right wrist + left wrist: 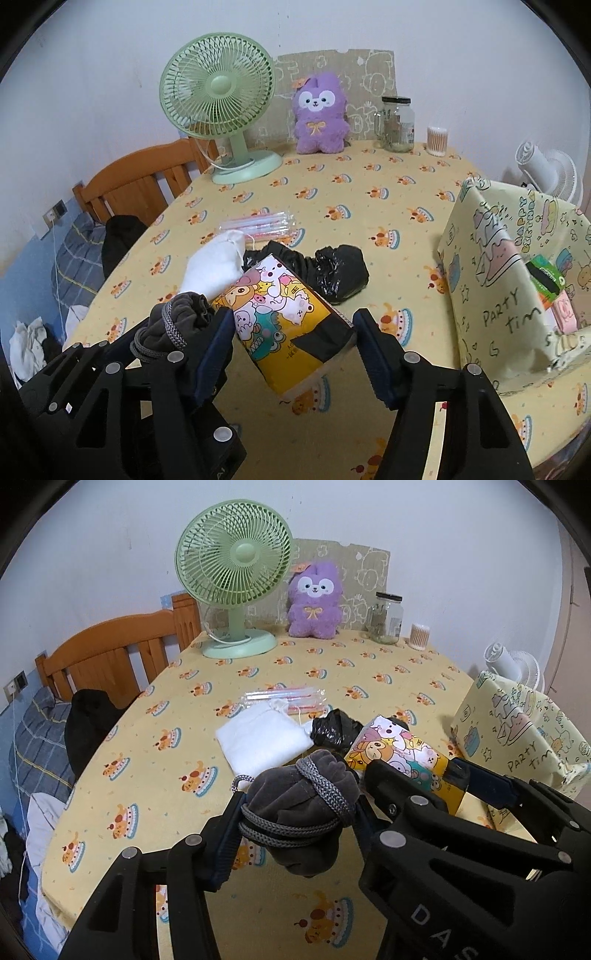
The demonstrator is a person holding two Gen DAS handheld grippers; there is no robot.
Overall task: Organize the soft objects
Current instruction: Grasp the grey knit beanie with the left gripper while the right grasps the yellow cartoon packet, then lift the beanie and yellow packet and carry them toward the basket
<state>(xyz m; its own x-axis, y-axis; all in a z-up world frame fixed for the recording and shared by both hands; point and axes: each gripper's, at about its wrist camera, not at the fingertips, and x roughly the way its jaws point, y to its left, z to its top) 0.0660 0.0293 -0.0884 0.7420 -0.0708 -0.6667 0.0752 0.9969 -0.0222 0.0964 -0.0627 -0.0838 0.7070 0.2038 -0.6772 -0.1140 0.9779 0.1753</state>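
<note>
the left gripper (301, 808) holds a grey velvet drawstring pouch (299, 812) at the lower centre of the left wrist view; its jaws are closed on the pouch, which bulges between them with its braided cord wrapped round it, lifted clear of the surface (258, 664).

in the right wrist view the right gripper (291, 334) sits at the lower centre with a cartoon-printed tissue pack (284, 317) between its jaws. the left-hand jaw lies against the pack's edge; on the right-hand side a thin gap seems to show beside the pack's corner, so whether the grip is firm cannot be told. the pack is tilted and appears raised off the yellow cake-print cloth.

behind the two held things, mid-frame, lie a white cloth bag (264, 738), a crumpled black plastic bag (332, 273) and a bundle of clear-wrapped straws (284, 699), close together on the surface.

at the right edge of the frame stands a party-print paper box (491, 288), open at the top, with a green packet (548, 277) and a pink one inside.

along the far edge, top of the frame, stand a green desk fan (232, 565), a purple plush toy (314, 602), a glass jar (386, 618) and a tub of cotton swabs (420, 637).
</note>
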